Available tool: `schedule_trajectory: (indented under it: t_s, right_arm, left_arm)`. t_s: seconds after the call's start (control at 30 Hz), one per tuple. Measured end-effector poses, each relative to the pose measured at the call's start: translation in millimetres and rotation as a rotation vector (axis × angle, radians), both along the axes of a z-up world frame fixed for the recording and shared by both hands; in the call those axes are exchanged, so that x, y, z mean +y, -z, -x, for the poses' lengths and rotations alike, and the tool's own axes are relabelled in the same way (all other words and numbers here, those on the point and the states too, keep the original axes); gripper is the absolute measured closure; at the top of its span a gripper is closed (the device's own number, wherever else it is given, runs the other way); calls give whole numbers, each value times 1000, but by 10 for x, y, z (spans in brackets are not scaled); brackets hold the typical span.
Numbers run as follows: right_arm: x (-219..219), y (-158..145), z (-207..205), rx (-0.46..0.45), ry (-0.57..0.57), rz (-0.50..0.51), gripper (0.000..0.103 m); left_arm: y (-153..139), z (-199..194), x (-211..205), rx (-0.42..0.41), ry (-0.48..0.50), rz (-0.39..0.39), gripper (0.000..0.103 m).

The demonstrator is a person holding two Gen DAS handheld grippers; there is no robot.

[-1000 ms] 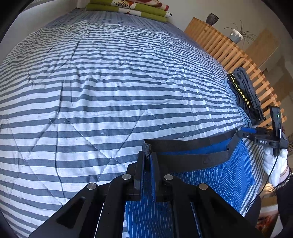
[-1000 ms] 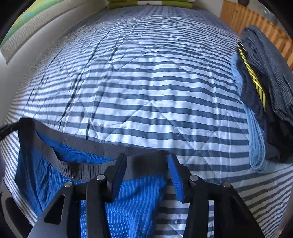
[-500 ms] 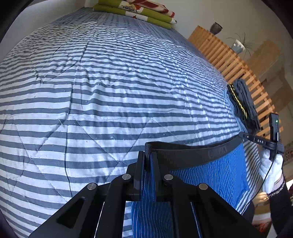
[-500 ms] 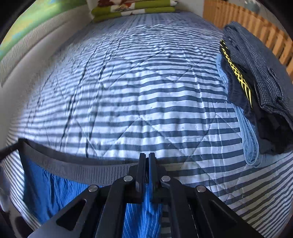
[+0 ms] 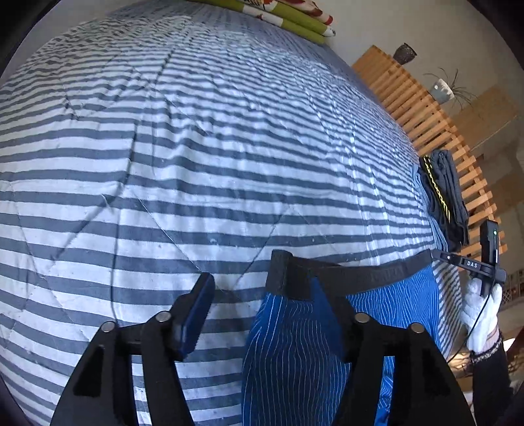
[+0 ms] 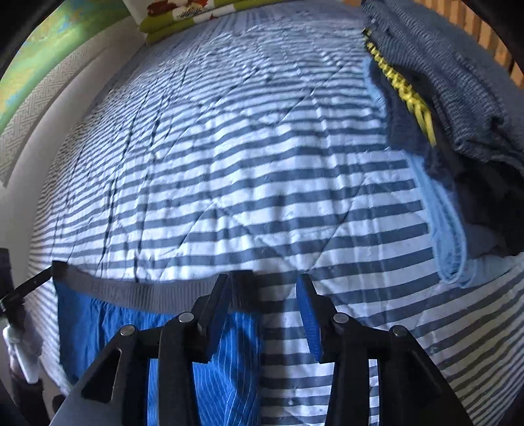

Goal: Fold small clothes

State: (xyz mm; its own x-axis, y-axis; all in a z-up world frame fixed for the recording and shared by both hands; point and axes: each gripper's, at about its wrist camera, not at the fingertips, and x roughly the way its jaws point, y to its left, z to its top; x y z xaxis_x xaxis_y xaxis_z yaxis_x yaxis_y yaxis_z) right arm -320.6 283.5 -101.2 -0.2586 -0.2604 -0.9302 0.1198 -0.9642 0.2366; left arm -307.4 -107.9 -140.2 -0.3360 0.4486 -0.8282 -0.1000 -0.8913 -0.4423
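The blue shorts (image 5: pixel 294 344) are laid flat at the bed's (image 5: pixel 196 164) near edge, waistband stretched straight, apparently for folding. Both tongs have just been opening: the left tongs (image 5: pixel 258 288) and right tongs (image 6: pixel 262 301) stand released at the waistband corners. Folded clothes (image 6: pixel 458 114) at two o'clock fill the right view; the gloved hand (image 5: pixel 481 304) appears only in the left.

Striped quilted bed (image 5: pixel 203 157); blue underwear (image 5: pixel 294 354) near edge, folded clothes pile (image 6: pixel 458 124) right, pillows (image 5: pixel 288 16) far end.
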Motion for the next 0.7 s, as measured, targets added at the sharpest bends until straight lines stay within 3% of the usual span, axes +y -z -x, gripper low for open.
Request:
schedule_trajectory:
  t_s: [0.17, 0.23, 0.27, 0.3, 0.37, 0.43, 0.53, 0.7]
  right_arm:
    - [-75, 257, 81, -61, 11, 23, 65]
    - [-93, 267, 64, -45, 8, 23, 64]
    - [-111, 264, 55, -42, -3, 15, 66]
    - [-124, 254, 39, -36, -13, 3, 72]
    - [-153, 227, -1, -23, -27, -13, 92]
    - [-144, 155, -76, 6, -16, -8, 98]
    - [-103, -138, -256, 84, 2, 31, 98]
    - [-48, -954, -793, 247, -9, 122, 99]
  left_arm:
    - [123, 53, 148, -16, 9, 8, 36]
    - [134, 72, 221, -5, 25, 17, 38]
    - [142, 79, 250, -2, 31, 28, 44]
    - [157, 93, 271, -5, 29, 42, 66]
    - [193, 122, 305, -27, 22, 31, 92]
    - [126, 78, 292, -7, 1, 9, 94]
    - [-183, -122, 298, 67, 1, 12, 95]
    - [-1260, -789, 241, 293, 12, 25, 95]
